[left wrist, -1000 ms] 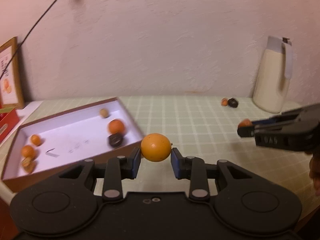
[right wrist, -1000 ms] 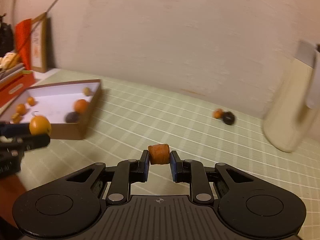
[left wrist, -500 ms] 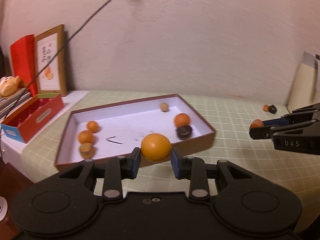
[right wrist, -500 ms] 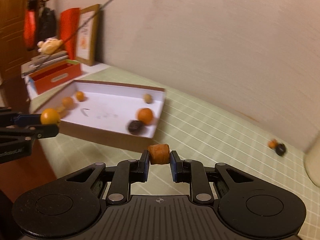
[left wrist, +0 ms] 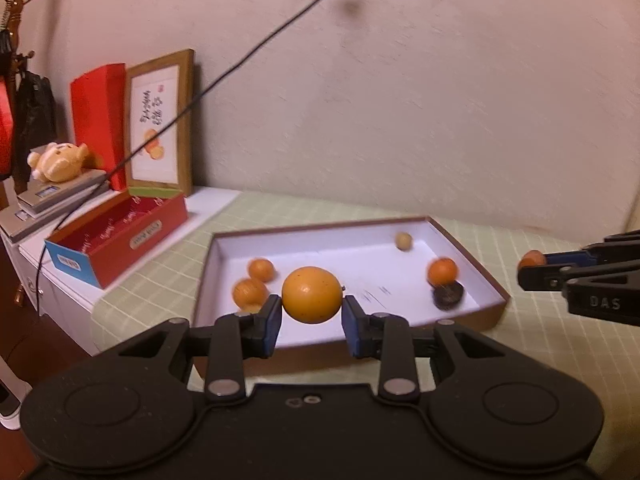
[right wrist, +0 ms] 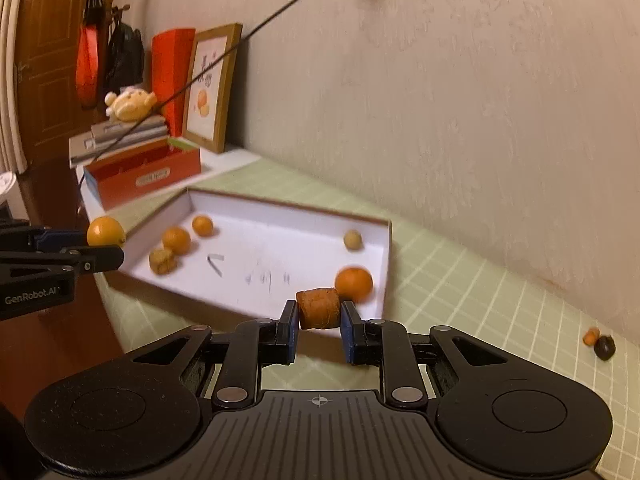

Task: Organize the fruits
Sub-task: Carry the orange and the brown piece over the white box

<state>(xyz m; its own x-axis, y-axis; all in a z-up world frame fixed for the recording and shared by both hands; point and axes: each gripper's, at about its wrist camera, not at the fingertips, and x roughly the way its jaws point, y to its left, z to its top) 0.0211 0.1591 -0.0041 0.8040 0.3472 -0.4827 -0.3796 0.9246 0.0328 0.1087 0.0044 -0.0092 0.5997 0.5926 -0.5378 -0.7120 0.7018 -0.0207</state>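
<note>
Nearest: left gripper (left wrist: pixel 312 316) clamped shut on round orange fruit (left wrist: pixel 312 294), blue fingers (left wrist: pixel 271 326) pressing both flanks. Right gripper (right wrist: pixel 319 327) likewise closed tight on stubby brown-orange chunk (right wrist: pixel 319 307), cylinder-shaped, long axis running across from one finger to the other.

Landmark: open white-lined box (right wrist: pixel 384 268) on green checked bench (right wrist: pixel 460 280). From left wrist view, held orange sits above box's near wall, just inside the near edge, fingers pointing forward and down into box. From right wrist view, chunk hangs over box's near wall toward its right corner, close to a loose orange (right wrist: pixel 353 283) inside. Left gripper nearer box's left end, right gripper nearer its right end.

Inside box: three small oranges clustered at left end, one orange plus a dark fruit (left wrist: pixel 448 295) at right end, a pale small fruit (left wrist: pixel 403 241) by far wall.

Judgement: both loads roughly over the drop zone; small forward reach past near wall, then release. Round orange likely to roll on flat floor.

Beyond box, far right on bench: two stray pieces (right wrist: pixel 599 342), one orange, one dark, uncollected.
</note>
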